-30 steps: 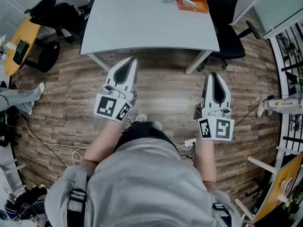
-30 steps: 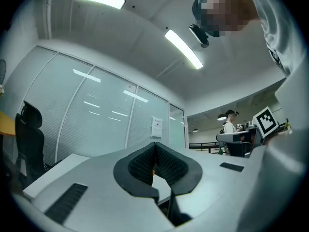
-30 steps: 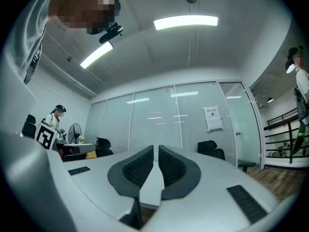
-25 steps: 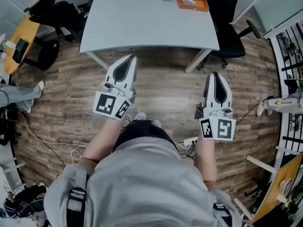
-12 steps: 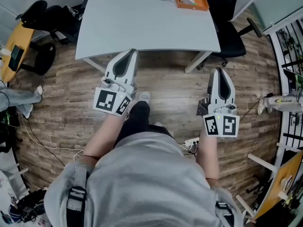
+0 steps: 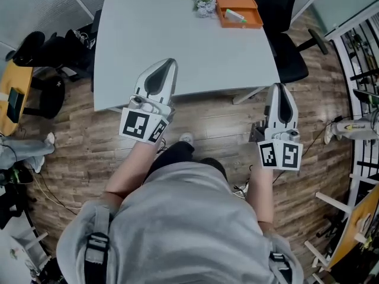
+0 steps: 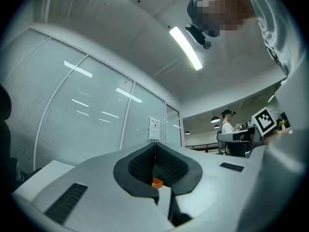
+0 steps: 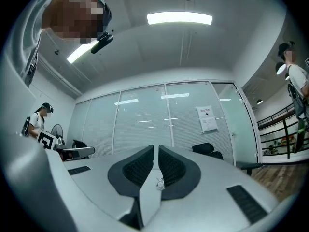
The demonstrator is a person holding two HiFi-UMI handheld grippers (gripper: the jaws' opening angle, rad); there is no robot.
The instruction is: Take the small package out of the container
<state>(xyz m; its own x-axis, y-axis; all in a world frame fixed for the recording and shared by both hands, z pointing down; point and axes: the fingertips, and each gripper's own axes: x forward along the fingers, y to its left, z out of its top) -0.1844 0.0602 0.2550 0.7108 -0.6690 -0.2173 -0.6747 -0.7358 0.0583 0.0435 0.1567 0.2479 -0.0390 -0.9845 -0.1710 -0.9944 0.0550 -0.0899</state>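
Observation:
An orange open container [image 6: 237, 7] stands at the far right of the grey table [image 6: 148, 34]. Inside it lies a small white and green package [image 6: 235, 16]. My left gripper [image 6: 170, 61] is shut and empty, its tip over the table's near edge, well short of the container. My right gripper [image 6: 280, 87] is shut and empty too, over the floor by the table's right corner. In the left gripper view the shut gripper [image 7: 155, 149] shows a bit of the orange container [image 7: 157, 182] below its tips. The right gripper [image 8: 155, 151] points across the table.
A small bunch of flowers [image 6: 205, 5] lies just left of the container. A black office chair [image 6: 284, 28] stands at the table's right side, more dark chairs [image 6: 47, 46] at its left. Cables lie on the wood floor [image 6: 71, 176]. A railing [image 6: 361, 58] runs along the right.
The person has stepped toward the table. Both grippers moved forward with them; the left one now reaches the table's edge. The container shows lower and nearer in the head view.

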